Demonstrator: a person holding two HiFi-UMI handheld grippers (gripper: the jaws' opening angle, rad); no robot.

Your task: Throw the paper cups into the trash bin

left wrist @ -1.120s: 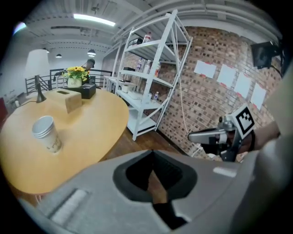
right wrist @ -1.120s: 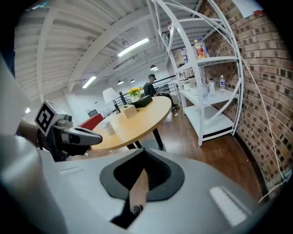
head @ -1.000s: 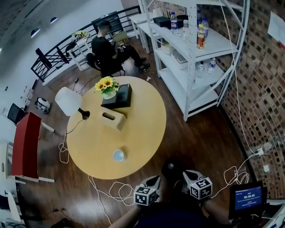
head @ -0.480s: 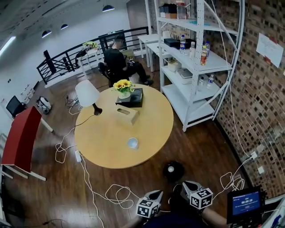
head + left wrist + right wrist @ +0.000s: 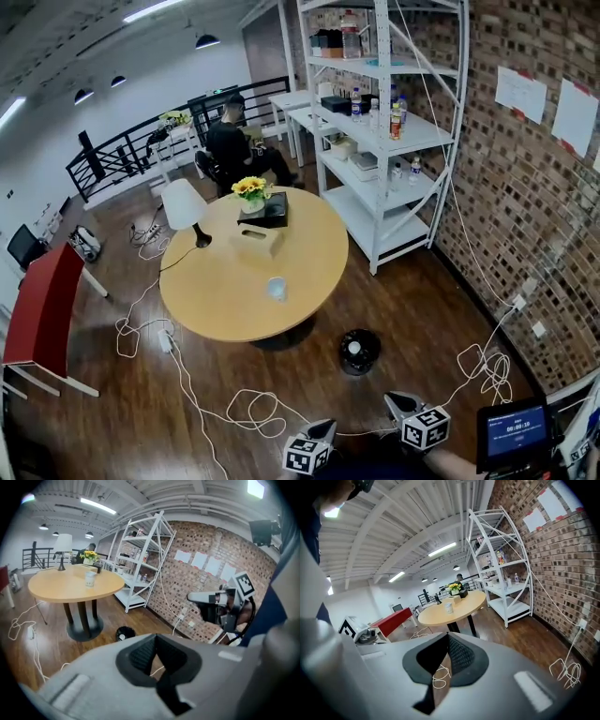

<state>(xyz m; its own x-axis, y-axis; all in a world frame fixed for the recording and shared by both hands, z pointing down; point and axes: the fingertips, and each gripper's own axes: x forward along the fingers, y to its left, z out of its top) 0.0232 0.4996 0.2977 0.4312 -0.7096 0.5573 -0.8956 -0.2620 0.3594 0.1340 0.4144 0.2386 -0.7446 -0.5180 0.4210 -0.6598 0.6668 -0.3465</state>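
A white paper cup [image 5: 276, 288] stands on the round wooden table [image 5: 216, 291]; it also shows as the cup [image 5: 90, 579] in the left gripper view and the cup [image 5: 449, 607] in the right gripper view. The black trash bin [image 5: 359, 351] sits on the floor just right of the table, with something white inside; the left gripper view has the bin [image 5: 125, 633] too. My left gripper [image 5: 323, 433] and right gripper [image 5: 398, 404] hang at the picture's bottom edge, far from cup and bin. Both pairs of jaws, left gripper [image 5: 155, 639] and right gripper [image 5: 448, 637], are shut and empty.
The table also carries a white lamp [image 5: 184, 206], a sunflower vase [image 5: 250, 190] and a tissue box [image 5: 260, 239]. A white shelf rack [image 5: 375, 122] lines the brick wall. Cables [image 5: 244, 408] trail over the floor. A person [image 5: 234, 145] sits beyond the table; a red table [image 5: 42, 309] stands left.
The view has drawn back from the table: table, cup and bin now lie farther ahead. Both grippers stay low at the bottom edge, still shut.
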